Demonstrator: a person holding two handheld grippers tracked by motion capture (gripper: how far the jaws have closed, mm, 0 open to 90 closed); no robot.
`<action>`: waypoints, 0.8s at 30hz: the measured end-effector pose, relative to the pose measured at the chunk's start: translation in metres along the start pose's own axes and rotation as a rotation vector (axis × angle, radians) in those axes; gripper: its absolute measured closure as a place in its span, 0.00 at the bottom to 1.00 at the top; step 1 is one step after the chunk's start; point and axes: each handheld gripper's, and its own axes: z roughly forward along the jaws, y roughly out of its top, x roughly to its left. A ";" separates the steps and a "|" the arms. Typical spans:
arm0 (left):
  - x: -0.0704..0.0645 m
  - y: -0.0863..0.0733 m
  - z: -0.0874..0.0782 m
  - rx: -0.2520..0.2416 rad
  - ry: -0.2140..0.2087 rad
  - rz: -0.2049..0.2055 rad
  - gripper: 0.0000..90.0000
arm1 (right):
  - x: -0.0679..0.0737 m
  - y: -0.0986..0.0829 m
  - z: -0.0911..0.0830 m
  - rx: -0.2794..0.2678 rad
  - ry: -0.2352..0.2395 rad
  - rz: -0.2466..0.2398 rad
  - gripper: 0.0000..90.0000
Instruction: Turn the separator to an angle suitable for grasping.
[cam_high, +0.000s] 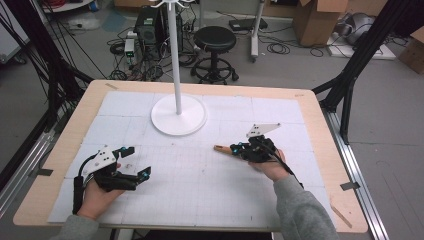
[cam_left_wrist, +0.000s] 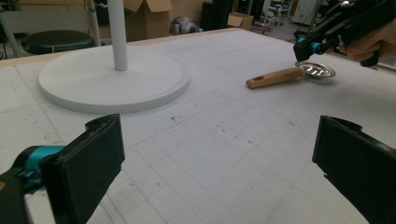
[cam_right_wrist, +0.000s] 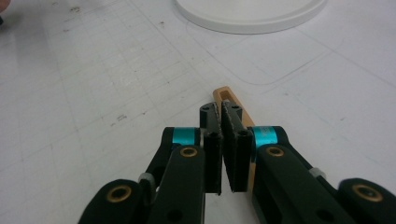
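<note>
Counter (cam_high: 310, 107): wooden top, covered by a white gridded mat (cam_high: 200, 190). White stand (cam_high: 178, 114) is seen at the far centre of the mat, round base flat on it, pole upright. Left gripper (cam_high: 134, 161) is held low over the near-left part of the mat, jaws spread wide, nothing between them; in the left gripper view both pads are seen far apart with bare mat between. Right gripper (cam_high: 235, 148) is held right of centre, in front of the stand base and pointing left; in the right gripper view (cam_right_wrist: 220, 122) the jaws are seen drawn almost together, only a thin gap left. Spoon (cam_left_wrist: 289, 74) is lying on the mat directly under the right gripper: wooden handle pointing left toward the stand, metal bowl at the right end below the gripper tips. In the right gripper view the handle end with its slot (cam_right_wrist: 227, 98) is seen sticking out just past the jaw tips, the rest hidden beneath the right jaw. Whether the jaws are touching the spoon cannot be told. Spoon is well apart from the left gripper, near the stand base but clear of it.
</note>
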 end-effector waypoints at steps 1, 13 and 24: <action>0.000 0.000 0.000 0.001 0.000 0.000 0.03 | -0.002 0.000 -0.003 -0.009 0.003 -0.006 0.94; 0.002 -0.001 0.000 0.029 0.005 -0.007 0.03 | -0.018 -0.007 -0.035 -0.111 0.033 -0.030 0.48; -0.001 -0.002 -0.005 0.040 0.006 -0.002 0.03 | -0.026 -0.012 -0.045 -0.051 0.063 -0.078 0.02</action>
